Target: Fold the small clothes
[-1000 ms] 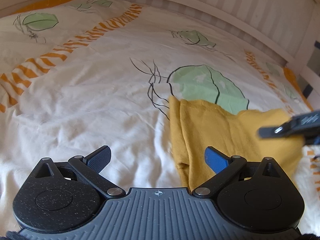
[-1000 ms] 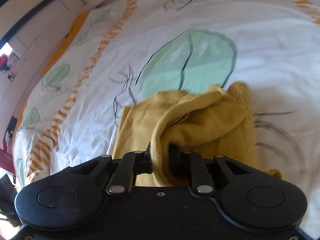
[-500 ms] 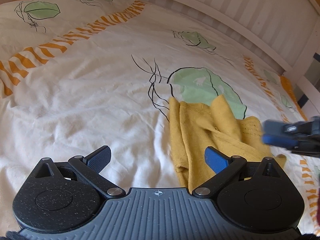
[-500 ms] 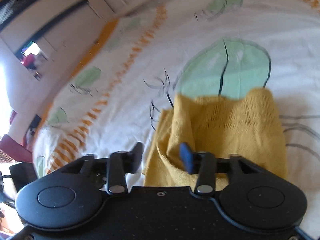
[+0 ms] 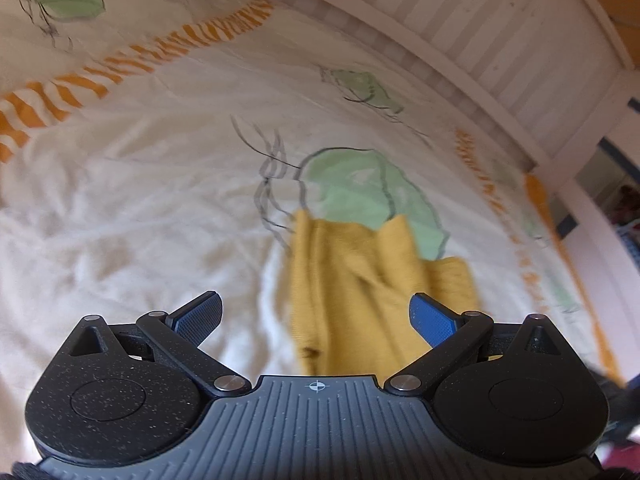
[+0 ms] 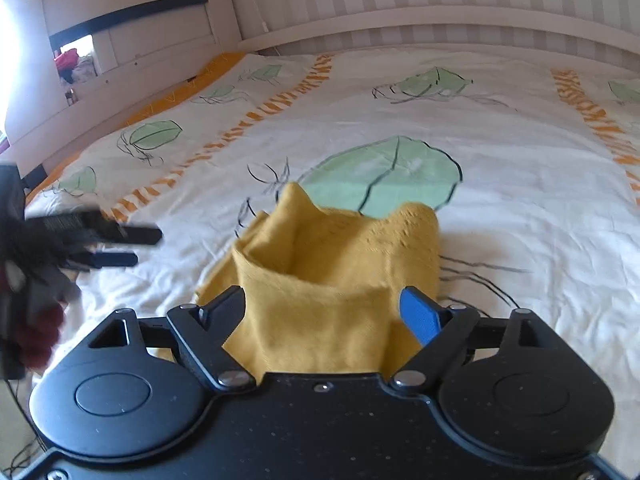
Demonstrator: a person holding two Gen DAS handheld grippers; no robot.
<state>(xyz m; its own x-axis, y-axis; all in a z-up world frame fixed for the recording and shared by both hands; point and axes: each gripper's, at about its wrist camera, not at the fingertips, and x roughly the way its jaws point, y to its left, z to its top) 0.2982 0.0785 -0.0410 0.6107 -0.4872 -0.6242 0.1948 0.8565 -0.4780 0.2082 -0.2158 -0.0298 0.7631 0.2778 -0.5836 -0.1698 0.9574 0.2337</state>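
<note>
1. Our left gripper (image 5: 316,314) hovers low over the bed, pointing toward the white slatted bed frame (image 5: 472,28). Its jaws are spread wide and hold nothing.
2. Our right gripper (image 6: 322,306) sits low at the near edge of the mustard-yellow knit garment (image 6: 340,272), jaws wide apart, with the bunched cloth rising between the fingers but not pinched.
3. In the right wrist view the left gripper (image 6: 116,246) shows at the left edge, blurred, well apart from the garment.
4. The garment lies crumpled on the white duvet cover (image 6: 520,208), its far edge overlapping the big green leaf print (image 6: 384,176). In the left wrist view the garment (image 5: 360,280) lies ahead and right of centre, partly under the right finger.
5. A second ago our right jaws were clamped on a fold of the garment; half a second ago they had let go, and now they stand wider still.
6. The right gripper no longer shows at the right edge of the left wrist view, where it did before.
7. The garment's raised flap has dropped into a loose heap.
</note>
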